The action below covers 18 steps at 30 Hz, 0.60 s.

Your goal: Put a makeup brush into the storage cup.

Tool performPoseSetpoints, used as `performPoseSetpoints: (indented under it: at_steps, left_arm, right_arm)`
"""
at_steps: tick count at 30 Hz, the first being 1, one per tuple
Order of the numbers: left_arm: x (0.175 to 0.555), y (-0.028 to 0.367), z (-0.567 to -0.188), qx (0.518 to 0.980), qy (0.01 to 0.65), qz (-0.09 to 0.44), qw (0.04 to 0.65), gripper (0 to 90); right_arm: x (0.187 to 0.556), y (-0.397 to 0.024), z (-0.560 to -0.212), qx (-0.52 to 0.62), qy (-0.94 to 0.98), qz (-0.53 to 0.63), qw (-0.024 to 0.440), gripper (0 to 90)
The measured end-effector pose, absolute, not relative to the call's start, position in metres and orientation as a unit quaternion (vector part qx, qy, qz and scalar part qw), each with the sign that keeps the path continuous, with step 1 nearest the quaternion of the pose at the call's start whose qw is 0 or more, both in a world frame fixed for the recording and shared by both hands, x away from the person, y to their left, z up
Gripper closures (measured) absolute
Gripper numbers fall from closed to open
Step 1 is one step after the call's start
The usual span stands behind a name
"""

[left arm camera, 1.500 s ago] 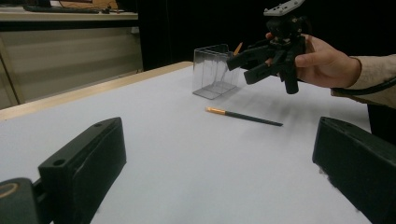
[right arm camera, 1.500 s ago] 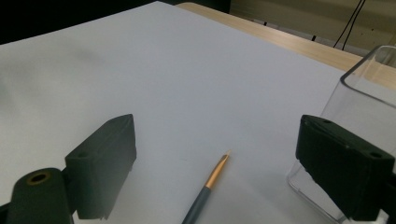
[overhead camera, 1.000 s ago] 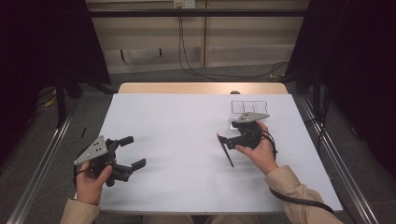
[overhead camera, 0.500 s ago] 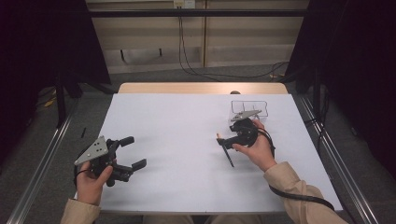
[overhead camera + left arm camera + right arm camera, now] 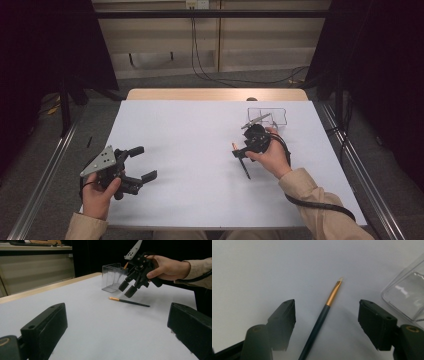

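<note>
White table (image 5: 190,150) lying under two grippers, right gripper (image 5: 327,322) hanging over a thin paintbrush (image 5: 322,320), jaws closing around it, not touching, clear box (image 5: 267,116) sitting nearby, left gripper (image 5: 142,163) resting, jaws wide apart.

I see the brush (image 5: 325,312) lying flat on the white table (image 5: 190,145): a slim dark handle, gold ferrule and small pale tip. The clear plastic box (image 5: 113,277) stands upright near it, a little beyond the tip end.
</note>
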<state>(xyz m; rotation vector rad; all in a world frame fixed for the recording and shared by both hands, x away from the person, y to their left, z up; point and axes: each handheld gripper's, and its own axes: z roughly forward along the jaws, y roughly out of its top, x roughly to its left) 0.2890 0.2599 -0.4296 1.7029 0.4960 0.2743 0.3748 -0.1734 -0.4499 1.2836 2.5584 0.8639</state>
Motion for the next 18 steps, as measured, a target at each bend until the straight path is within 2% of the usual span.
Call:
performPoseSetpoints:
  at_steps: [5,12,18]
  left_arm:
    - [0.2893,0.2606,-0.43,0.74,0.217,0.119,0.626,2.7]
    - [0.2893,0.2609,-0.4309,0.74,0.219,0.117,0.625,2.7]
    - [0.2893,0.2612,-0.4311,0.74,0.219,0.118,0.625,2.7]
  right_arm:
    - [0.3779,-0.1695,-0.4506,0.433,0.859,0.265,0.069,38.2]
    - [0.3827,-0.1654,-0.4509,0.434,0.865,0.244,0.064,55.1]
    - [0.3837,-0.1633,-0.4557,0.431,0.87,0.233,0.055,65.3]
